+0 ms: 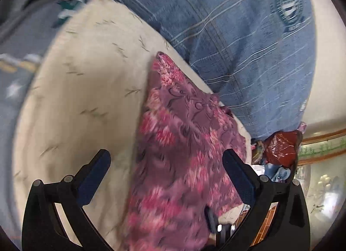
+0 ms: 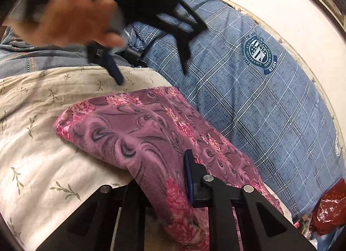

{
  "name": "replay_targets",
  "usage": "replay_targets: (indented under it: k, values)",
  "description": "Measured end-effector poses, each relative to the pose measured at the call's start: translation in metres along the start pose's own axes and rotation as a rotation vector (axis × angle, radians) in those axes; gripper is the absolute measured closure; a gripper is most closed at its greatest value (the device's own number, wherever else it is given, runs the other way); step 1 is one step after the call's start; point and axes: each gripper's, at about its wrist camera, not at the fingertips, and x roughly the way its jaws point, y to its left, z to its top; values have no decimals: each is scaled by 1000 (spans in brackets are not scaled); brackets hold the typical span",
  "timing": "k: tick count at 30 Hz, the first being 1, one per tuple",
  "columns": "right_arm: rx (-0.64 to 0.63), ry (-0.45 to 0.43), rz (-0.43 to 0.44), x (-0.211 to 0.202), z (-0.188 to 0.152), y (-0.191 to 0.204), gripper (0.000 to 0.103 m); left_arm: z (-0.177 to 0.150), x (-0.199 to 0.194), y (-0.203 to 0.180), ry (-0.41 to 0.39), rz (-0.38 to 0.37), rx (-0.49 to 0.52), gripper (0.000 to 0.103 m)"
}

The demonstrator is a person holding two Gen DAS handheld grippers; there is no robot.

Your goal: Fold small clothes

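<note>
A small purple cloth with pink flowers (image 2: 140, 125) lies folded on a cream leaf-print sheet (image 2: 43, 153). My right gripper (image 2: 181, 177) is shut on the cloth's near end. Its right finger (image 2: 190, 177) presses on top, and the other finger is hidden beneath the fabric. In the left wrist view the same cloth (image 1: 179, 143) runs up between the spread fingers of my left gripper (image 1: 166, 175), which is open above it and holds nothing. A hand (image 2: 69, 13) carries that left gripper (image 2: 151, 76) over the far edge of the sheet, blurred.
A big blue plaid pillow (image 2: 248, 99) with a round badge lies right behind the cloth, also in the left wrist view (image 1: 237, 45). A red plastic bag (image 2: 330, 207) sits at its right end. Blue-grey striped fabric (image 2: 21, 56) lies to the left.
</note>
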Motion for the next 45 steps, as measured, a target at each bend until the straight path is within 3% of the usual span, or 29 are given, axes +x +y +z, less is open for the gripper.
replay_targets:
  k: [2, 5, 7, 8, 9, 10, 11, 12, 17, 23, 30, 32, 36, 37, 39, 41, 42, 45]
  values:
    - [5, 0, 4, 1, 0, -1, 86, 7, 18, -5, 31, 19, -5, 0]
    - [11, 9, 1, 3, 1, -3, 65, 13, 23, -17, 19, 19, 19, 3]
    - [21, 8, -3, 2, 1, -5, 59, 16, 24, -21, 37, -32, 16, 37]
    - [19, 0, 1, 1, 2, -5, 60, 16, 27, -21, 66, -48, 6, 64]
    - [16, -6, 6, 1, 2, -5, 64, 16, 31, -22, 83, -38, -1, 83]
    - [13, -13, 28, 0, 2, -5, 68, 14, 33, -24, 89, -4, 9, 91]
    - [17, -23, 58, -2, 3, -6, 92, 12, 32, -26, 80, 30, 26, 92]
    - [28, -32, 82, -4, 3, -9, 96, 9, 29, -30, 68, 41, 31, 93]
    - [174, -49, 156, -15, 0, -45, 98, -4, 4, -65, 20, -21, 61, 93]
    - [449, -55, 224, -35, -23, -121, 98, -22, 3, -147, 5, -60, 173, 93]
    - [817, 26, 304, -43, -104, -202, 97, -52, 79, -234, 88, -72, 280, 91]
    - [931, 68, 353, -37, -136, -215, 97, -62, 114, -250, 126, -40, 297, 88]
    - [1069, 163, 405, -26, -193, -222, 85, -76, 170, -263, 189, 44, 286, 74]
    - [1080, 157, 421, -27, -199, -223, 83, -77, 177, -266, 202, 56, 278, 72]
    - [1056, 134, 420, -36, -205, -227, 71, -77, 181, -270, 218, 54, 261, 56]
    - [1008, 110, 403, -45, -204, -228, 60, -77, 181, -277, 227, 59, 254, 48]
    - [994, 94, 403, -48, -204, -228, 50, -78, 180, -280, 227, 72, 260, 47]
    - [1019, 56, 401, -53, -208, -232, 45, -83, 179, -287, 222, 117, 296, 46]
